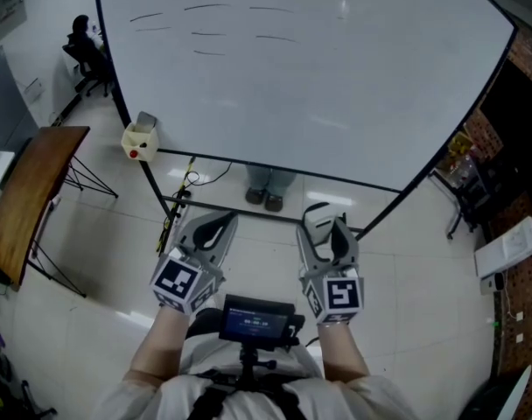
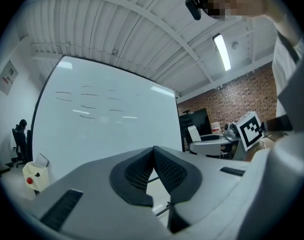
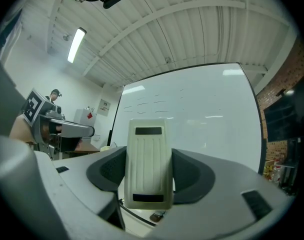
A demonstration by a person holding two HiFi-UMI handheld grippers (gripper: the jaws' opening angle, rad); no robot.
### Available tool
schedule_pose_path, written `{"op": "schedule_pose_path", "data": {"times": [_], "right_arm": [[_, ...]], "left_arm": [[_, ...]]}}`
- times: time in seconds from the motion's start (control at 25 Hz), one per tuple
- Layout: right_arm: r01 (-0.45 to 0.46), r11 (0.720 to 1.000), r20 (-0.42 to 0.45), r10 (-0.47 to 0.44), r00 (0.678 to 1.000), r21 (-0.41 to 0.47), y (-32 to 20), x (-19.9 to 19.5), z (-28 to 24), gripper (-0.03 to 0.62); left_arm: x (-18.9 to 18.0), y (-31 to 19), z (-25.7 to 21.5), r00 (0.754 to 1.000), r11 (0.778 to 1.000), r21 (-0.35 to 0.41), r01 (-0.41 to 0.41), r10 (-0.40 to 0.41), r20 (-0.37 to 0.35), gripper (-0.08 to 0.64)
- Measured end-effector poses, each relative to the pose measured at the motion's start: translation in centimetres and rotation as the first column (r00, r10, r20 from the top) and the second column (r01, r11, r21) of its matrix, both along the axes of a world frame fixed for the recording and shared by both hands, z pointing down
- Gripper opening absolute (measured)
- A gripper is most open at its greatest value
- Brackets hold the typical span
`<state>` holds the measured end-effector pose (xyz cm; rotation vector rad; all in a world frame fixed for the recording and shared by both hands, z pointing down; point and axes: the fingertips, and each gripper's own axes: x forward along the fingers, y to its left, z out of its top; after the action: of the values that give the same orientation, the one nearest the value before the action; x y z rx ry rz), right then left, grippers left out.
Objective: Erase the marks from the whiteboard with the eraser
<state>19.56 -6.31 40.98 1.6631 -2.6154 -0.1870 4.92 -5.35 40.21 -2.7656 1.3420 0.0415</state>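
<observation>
A large whiteboard (image 1: 336,77) on a black stand fills the upper part of the head view. Several short dark marks (image 1: 205,33) sit near its top left, also seen as marks (image 2: 87,104) in the left gripper view and marks (image 3: 152,103) in the right gripper view. My right gripper (image 1: 334,234) is shut on a cream ribbed eraser (image 3: 148,161), held upright between the pads and well short of the board. My left gripper (image 1: 209,233) is shut with nothing in it, its pads (image 2: 153,171) pressed together. Both grippers hang low, in front of the board's lower edge.
A cream box with a red dot (image 1: 140,140) hangs at the board's lower left corner. A wooden table (image 1: 30,199) stands at left, with an office chair (image 1: 89,55) beyond it. Someone's shoes (image 1: 266,198) show under the board. Clutter and a stand (image 1: 476,191) lie at right.
</observation>
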Motion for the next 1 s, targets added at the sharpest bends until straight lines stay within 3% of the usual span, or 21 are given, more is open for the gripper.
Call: {"op": "schedule_pose_path", "data": {"times": [0.24,0.4,0.64,0.88,1.0], "right_arm": [[-0.002,0.999,-0.029,0.001,1.0,-0.035,-0.2,-0.6,1.2,0.265],[-0.02,0.999,0.008,0.021,1.0,-0.033,-0.6,-1.1,0.8,0.265],[-0.028,1.0,-0.002,0.028,1.0,-0.012,-1.4,-3.6,-0.2,0.265],[0.006,1.0,0.0,-0.006,1.0,-0.012,-1.8,-6.5,0.3,0.265],[0.002,0.998,0.007,-0.002,1.0,-0.058,-2.0,-7.0,0.9,0.265]], "left_arm": [[0.0,-0.2,0.3,1.0,1.0,-0.011,-0.014,0.014,0.025,-0.005],[-0.5,-0.8,0.0,0.999,0.999,-0.018,-0.032,0.033,0.029,-0.005],[-2.9,-1.6,-0.6,0.997,0.998,0.032,-0.048,0.046,0.06,-0.005],[-6.1,-2.5,-0.2,1.0,1.0,-0.014,-0.022,0.022,0.022,-0.005],[-6.8,-3.3,0.1,1.0,0.999,-0.027,-0.027,0.027,0.011,-0.005]]}}
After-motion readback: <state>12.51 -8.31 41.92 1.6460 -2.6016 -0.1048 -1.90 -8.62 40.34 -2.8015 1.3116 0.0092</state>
